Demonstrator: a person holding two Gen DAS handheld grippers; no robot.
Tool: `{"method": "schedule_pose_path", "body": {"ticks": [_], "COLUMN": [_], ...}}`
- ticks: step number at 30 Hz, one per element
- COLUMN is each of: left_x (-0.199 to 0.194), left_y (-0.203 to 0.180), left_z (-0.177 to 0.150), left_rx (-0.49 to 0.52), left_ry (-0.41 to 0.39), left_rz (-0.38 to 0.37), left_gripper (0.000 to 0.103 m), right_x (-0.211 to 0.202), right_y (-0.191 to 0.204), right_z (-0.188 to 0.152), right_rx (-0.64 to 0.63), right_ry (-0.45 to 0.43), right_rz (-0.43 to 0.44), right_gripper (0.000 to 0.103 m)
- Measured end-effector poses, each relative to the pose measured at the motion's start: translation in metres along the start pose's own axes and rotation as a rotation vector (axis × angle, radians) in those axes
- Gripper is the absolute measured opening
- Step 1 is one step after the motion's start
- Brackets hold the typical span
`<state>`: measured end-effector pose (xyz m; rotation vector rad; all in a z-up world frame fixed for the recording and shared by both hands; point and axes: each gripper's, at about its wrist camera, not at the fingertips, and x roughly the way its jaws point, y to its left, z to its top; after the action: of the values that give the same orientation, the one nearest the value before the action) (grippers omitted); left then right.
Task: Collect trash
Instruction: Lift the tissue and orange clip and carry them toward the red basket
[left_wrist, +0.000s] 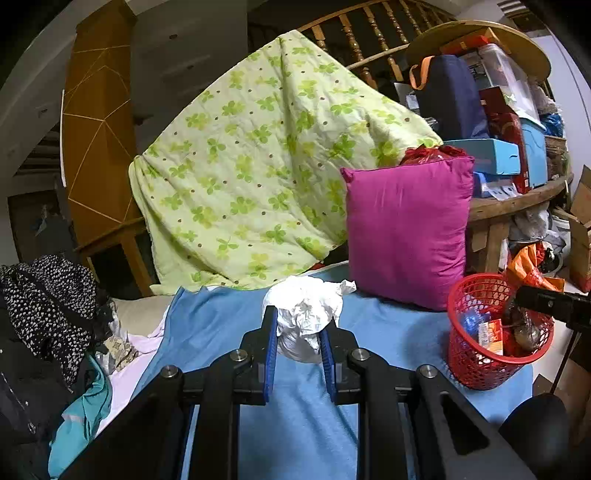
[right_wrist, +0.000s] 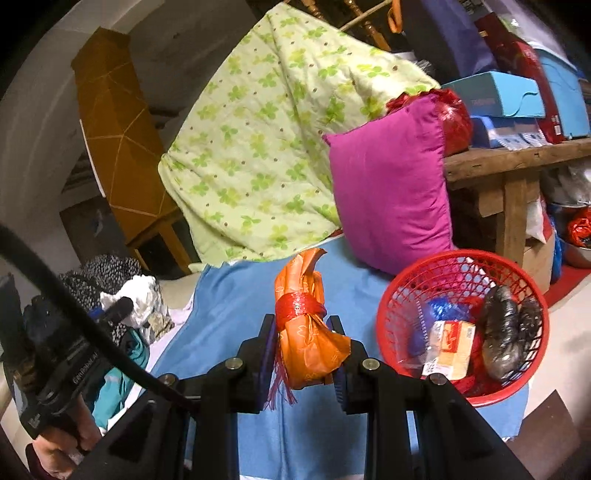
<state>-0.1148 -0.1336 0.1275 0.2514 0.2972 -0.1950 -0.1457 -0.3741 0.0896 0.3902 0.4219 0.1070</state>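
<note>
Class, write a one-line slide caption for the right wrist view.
Right tongs grip an orange bag tied with red ribbon, beside a red basket holding trash on a blue sheet.

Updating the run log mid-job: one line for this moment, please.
left gripper: shut on white paper wad | right gripper: shut on orange bag bundle | red basket: part-filled, on blue blanket

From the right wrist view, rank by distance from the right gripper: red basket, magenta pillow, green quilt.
1. Red basket, just right of the right gripper.
2. Magenta pillow, behind the basket.
3. Green quilt, draped at the back, left.
</note>
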Motion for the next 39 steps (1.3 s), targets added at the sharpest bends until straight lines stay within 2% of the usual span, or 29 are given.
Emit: {"method": "schedule_pose_path", "body": {"ticks": [13,39], "left_x": [0.006,0.023], "left_y": [-0.03,-0.065], "left_z": [0.002,-0.004], "left_rx": [0.049,0.093], "left_ry": [0.009,0.058], "left_rz": [-0.043,-0.107], "left_gripper": [0.023,0.023], "right_x": [-0.014,-0.015], "right_y": [-0.025,-0.063], "right_z": [-0.001,-0.007], "right_rx": [0.052,0.136], "right_ry": [-0.028,-0.023], "right_rz": [-0.016,-0.034], "right_gripper": [0.029,0.029]}}
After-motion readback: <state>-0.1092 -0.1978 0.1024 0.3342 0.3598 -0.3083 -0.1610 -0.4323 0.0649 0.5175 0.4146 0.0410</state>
